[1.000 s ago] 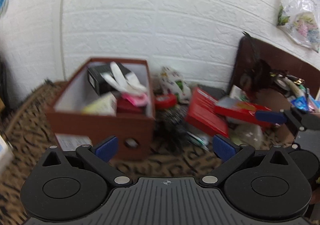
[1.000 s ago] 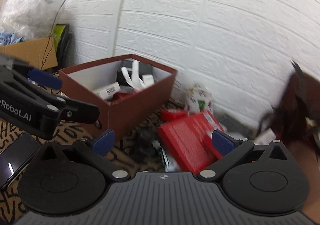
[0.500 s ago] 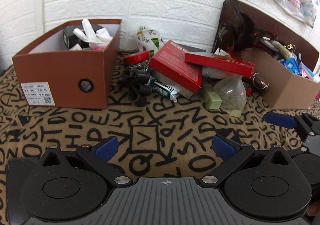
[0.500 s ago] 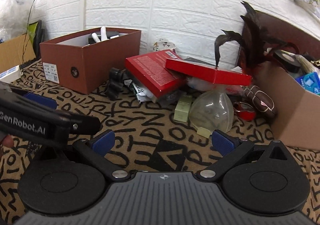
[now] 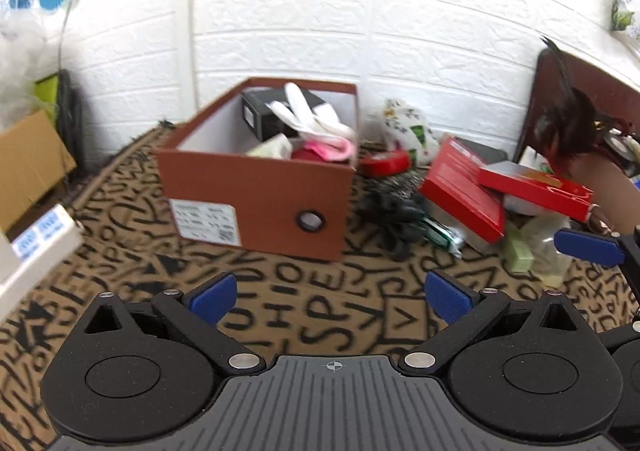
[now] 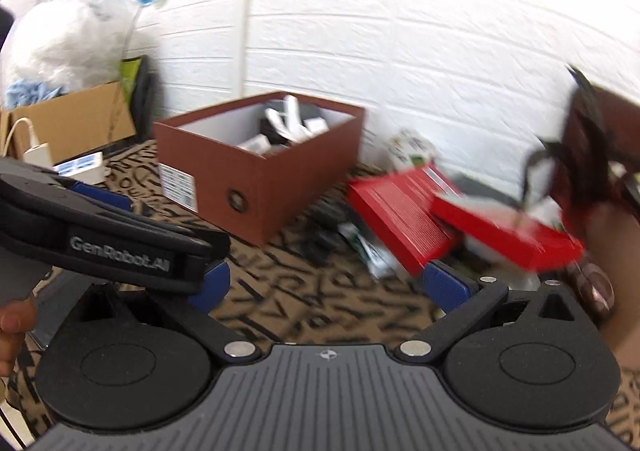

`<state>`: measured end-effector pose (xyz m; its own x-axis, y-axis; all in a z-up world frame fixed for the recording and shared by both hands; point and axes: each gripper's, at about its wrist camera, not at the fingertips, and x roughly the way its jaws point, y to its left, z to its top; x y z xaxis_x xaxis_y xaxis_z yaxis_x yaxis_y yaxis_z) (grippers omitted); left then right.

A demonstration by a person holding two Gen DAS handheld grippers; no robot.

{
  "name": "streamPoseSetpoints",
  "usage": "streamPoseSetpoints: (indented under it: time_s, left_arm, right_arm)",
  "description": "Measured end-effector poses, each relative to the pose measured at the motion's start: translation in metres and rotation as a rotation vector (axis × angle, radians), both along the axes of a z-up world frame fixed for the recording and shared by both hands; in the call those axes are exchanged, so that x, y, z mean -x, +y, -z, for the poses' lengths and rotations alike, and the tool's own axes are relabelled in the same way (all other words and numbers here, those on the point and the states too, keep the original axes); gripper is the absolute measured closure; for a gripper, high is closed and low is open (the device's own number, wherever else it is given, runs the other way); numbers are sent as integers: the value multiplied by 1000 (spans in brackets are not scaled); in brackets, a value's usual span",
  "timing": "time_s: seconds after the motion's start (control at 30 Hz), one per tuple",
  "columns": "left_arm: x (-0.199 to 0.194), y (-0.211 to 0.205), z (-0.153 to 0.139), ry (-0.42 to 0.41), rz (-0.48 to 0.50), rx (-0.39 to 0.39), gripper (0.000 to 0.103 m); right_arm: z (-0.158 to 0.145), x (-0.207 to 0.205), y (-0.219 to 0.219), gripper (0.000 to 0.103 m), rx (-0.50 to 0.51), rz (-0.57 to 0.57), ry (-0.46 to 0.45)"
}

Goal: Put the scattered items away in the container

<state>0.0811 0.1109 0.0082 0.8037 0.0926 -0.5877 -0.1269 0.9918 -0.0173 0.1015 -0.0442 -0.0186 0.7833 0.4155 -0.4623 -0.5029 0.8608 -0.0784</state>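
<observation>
A brown shoebox [image 5: 260,199] stands on the letter-patterned mat and holds a black box, white straps and a pink item; it also shows in the right wrist view [image 6: 264,187]. To its right lie two red boxes [image 5: 464,191] [image 6: 400,215], a black tangle [image 5: 394,211], a green tube, a red tin [image 5: 384,163] and a patterned pouch [image 5: 404,127]. My left gripper [image 5: 332,297] is open and empty, well in front of the shoebox. My right gripper [image 6: 328,285] is open and empty, short of the red boxes. The left gripper's body [image 6: 108,239] crosses the right view.
A cardboard box [image 5: 24,167] and a white carton [image 5: 36,247] sit at the left. A second cardboard box [image 5: 600,175] with dark feathers stands at the right. A white brick wall is behind. A person's hand [image 6: 612,267] shows at the right edge.
Both grippers have swung back up and to the left, from looking low across the mat to facing the shoebox. Both stay open and empty.
</observation>
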Motion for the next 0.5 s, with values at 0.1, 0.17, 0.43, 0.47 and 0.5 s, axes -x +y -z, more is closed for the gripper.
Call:
streamPoseSetpoints:
  time_s: [0.1, 0.17, 0.43, 0.47, 0.5]
  left_arm:
    - [2, 7, -6, -10, -17, -11, 0]
    - [2, 11, -8, -12, -24, -9, 0]
    - [3, 17, -10, -5, -33, 7, 0]
    - [3, 17, -10, -6, -34, 7, 0]
    - [3, 17, -11, -9, -33, 8, 0]
  right_arm:
    - [-6, -2, 14, 0, 16, -16, -13]
    - [-9, -5, 19, 0, 15, -20, -2]
    - [-12, -4, 30, 0, 35, -21, 2]
    - [-13, -4, 31, 0, 38, -20, 0]
    - [-13, -4, 32, 0, 41, -20, -2]
